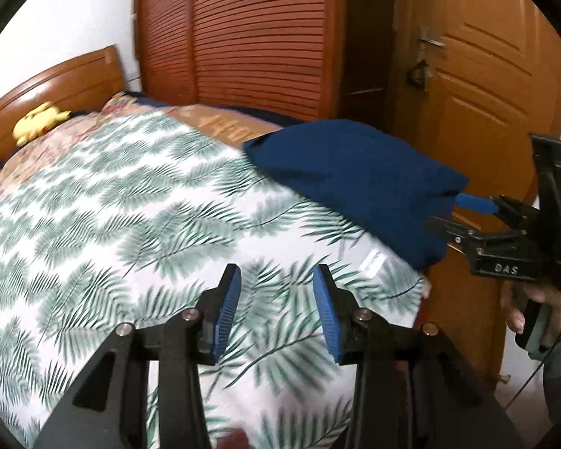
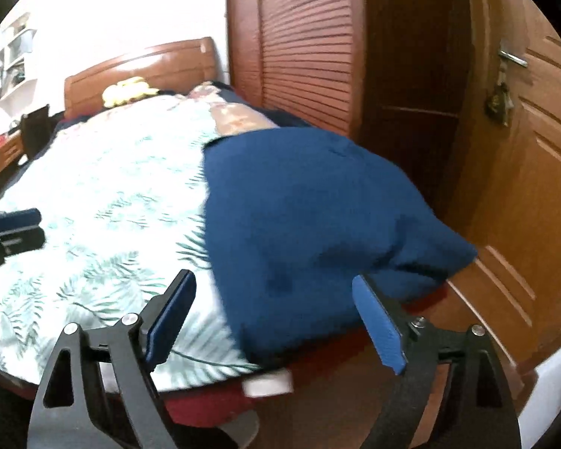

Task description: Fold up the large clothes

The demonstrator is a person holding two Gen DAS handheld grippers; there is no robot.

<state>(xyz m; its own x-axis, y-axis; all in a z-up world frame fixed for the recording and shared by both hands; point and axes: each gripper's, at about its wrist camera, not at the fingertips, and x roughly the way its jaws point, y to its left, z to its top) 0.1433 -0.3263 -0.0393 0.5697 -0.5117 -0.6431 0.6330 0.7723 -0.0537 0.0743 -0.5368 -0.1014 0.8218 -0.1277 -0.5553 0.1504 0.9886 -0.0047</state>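
Lying folded on the bed's point(image 1: 138, 202) corner, the blue garment point(image 2: 299, 224) sits just ahead of the right tool point(image 2: 276, 321), whose jaws gape wide and empty. The left tool point(image 1: 276, 310), partly open, holds nothing over bare bedspread. Folding looks about finished; next, either tidy the bundle or fetch another garment.

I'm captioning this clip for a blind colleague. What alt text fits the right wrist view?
A folded dark blue garment lies on the near corner of a bed with a leaf-print cover. The open right gripper frames its near edge without touching it. The left gripper shows at the left edge; a wooden door stands behind.
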